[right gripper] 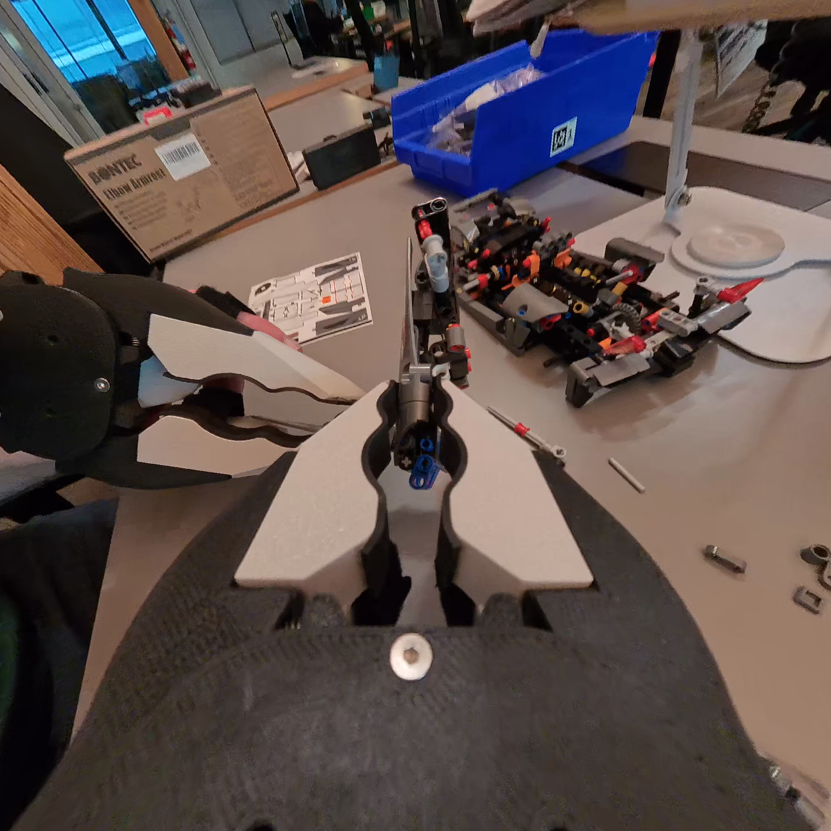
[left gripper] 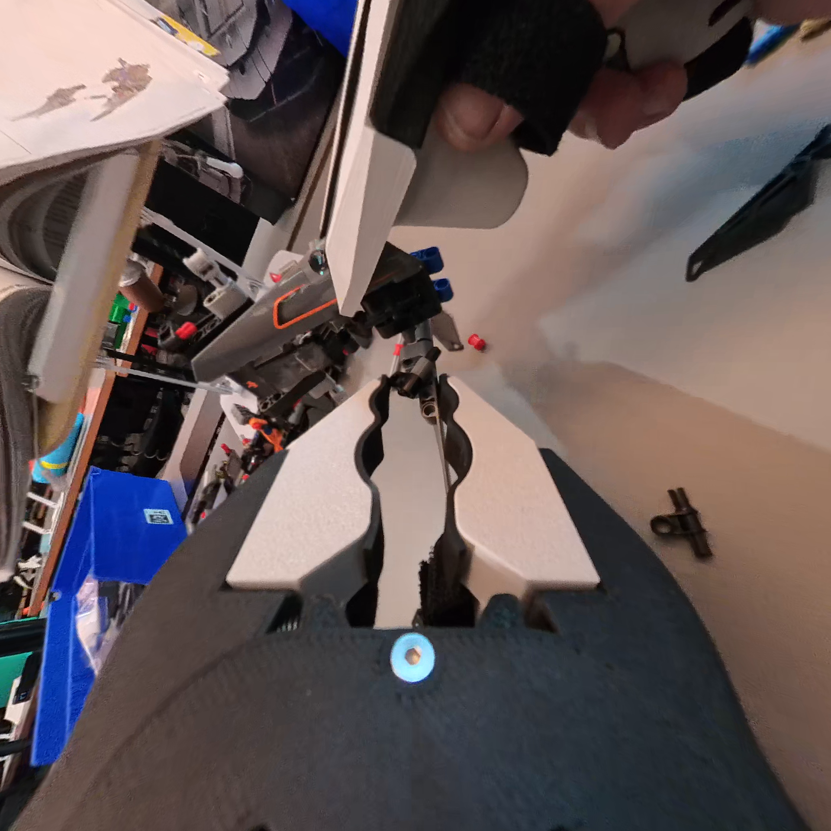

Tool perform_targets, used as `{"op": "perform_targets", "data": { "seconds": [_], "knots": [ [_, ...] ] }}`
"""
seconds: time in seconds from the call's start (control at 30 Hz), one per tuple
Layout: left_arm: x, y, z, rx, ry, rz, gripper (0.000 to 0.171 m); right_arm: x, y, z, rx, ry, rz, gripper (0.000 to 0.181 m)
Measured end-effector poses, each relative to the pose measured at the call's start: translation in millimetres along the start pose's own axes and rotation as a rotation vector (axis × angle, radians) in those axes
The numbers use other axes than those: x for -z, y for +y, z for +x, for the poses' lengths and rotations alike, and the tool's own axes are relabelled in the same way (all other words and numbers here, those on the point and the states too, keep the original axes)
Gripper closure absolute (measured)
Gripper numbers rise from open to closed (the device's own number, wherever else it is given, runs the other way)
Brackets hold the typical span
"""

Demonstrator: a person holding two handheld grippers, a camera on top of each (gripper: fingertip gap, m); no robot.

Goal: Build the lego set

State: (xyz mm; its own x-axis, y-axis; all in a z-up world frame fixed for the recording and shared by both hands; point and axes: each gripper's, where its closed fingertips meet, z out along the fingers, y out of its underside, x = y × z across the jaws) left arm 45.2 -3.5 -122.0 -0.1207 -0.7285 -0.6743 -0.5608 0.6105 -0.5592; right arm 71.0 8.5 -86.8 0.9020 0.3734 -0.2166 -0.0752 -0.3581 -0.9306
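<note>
right gripper point(right gripper: 414, 390) clamps lego sub-assembly point(right gripper: 429, 314) | printed cardboard box point(right gripper: 180, 173) | tagged blue bin point(right gripper: 517, 121)

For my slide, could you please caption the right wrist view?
Right gripper clamps a grey-and-black Lego subassembly upright above the grey table, left gripper alongside.

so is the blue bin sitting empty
No, the blue bin on the table holds crumpled clear plastic bags, seen plainly in the right wrist view.
</note>
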Motion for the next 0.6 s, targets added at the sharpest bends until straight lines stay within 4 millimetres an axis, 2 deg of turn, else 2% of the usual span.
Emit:
{"op": "perform_targets", "data": {
  "seconds": [0.37, 0.6],
  "knots": [
    [9.3, -27.5, -19.0, -0.075, -0.066, 0.049, 0.152, 21.9, -29.9, -2.6, 0.005, -0.015, 0.15, 0.168],
    [12.2, -38.8, -26.0, -0.116, -0.092, 0.063, 0.152, 31.7, -40.4, -2.7, 0.011, -0.01, 0.2, 0.168]
  ]
}}
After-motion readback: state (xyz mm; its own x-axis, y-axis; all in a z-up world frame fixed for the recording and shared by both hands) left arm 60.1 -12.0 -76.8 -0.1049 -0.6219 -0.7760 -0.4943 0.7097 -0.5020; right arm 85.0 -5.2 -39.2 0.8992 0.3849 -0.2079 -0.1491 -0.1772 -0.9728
